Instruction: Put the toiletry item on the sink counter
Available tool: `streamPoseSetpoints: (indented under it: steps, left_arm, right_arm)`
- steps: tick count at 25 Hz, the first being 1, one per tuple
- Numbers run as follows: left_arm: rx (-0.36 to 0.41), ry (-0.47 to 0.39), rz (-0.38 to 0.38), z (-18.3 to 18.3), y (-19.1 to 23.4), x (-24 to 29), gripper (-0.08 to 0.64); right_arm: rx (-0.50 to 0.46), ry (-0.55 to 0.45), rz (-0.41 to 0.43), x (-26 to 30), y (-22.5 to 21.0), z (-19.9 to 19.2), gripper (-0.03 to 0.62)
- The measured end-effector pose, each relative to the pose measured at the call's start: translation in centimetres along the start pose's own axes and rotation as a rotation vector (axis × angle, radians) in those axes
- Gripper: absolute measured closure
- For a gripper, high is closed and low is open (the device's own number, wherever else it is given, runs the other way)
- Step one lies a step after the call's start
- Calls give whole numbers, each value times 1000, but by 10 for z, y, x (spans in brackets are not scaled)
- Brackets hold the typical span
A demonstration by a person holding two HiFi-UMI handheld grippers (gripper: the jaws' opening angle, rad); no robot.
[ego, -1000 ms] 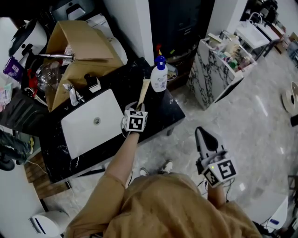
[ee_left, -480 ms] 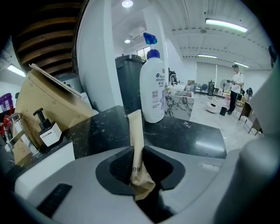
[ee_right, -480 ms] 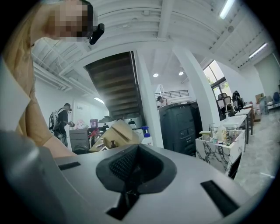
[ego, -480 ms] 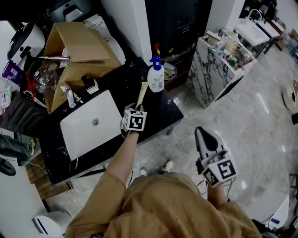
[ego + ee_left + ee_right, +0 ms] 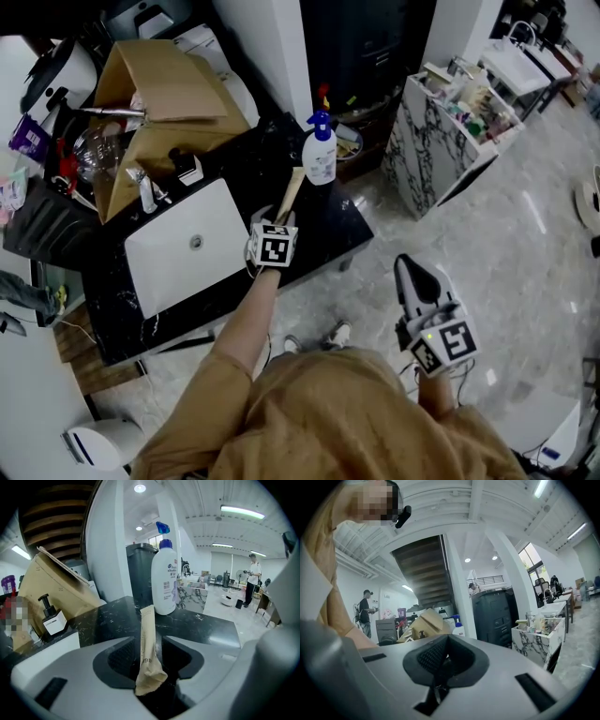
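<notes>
The left tool (image 5: 149, 640) is opening. A thin tan tube (image 5: 147, 645) stands between its two sides, and there is a gap beside the tube, so the tool is not squeezing it. The tube points out over the black surface (image 5: 323, 232), toward a white pump bottle (image 5: 321, 155) that stands near it. A white sink (image 5: 187, 246) is on the left, and a brown box (image 5: 159, 89) is behind it. The right tool (image 5: 412, 272) is closed and holds nothing, low over the floor.
</notes>
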State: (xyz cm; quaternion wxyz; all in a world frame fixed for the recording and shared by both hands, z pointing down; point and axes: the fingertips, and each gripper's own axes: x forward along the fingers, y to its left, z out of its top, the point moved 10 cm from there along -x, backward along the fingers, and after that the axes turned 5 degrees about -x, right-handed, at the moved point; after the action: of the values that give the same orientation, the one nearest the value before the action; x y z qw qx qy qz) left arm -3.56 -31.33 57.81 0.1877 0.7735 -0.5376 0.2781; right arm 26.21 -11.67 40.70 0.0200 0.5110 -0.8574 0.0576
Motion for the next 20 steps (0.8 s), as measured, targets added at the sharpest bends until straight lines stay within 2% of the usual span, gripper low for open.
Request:
streamPoseSetpoints:
  steps: [4, 9, 18, 20]
  left_arm:
    - [-62, -52, -25, 3, 2, -11, 371]
    - [-104, -107, -43, 7, 11, -34, 347]
    - [-146, -219, -66, -8, 35, -86, 353]
    - [-144, -245, -69, -10, 43, -98, 385]
  right_arm:
    - [8, -6, 21, 6, 3, 1, 588]
    - [11, -13, 63, 20, 14, 2, 588]
    - [5, -11, 114, 42, 42, 0, 588]
    - [5, -13, 122, 45, 50, 2, 588]
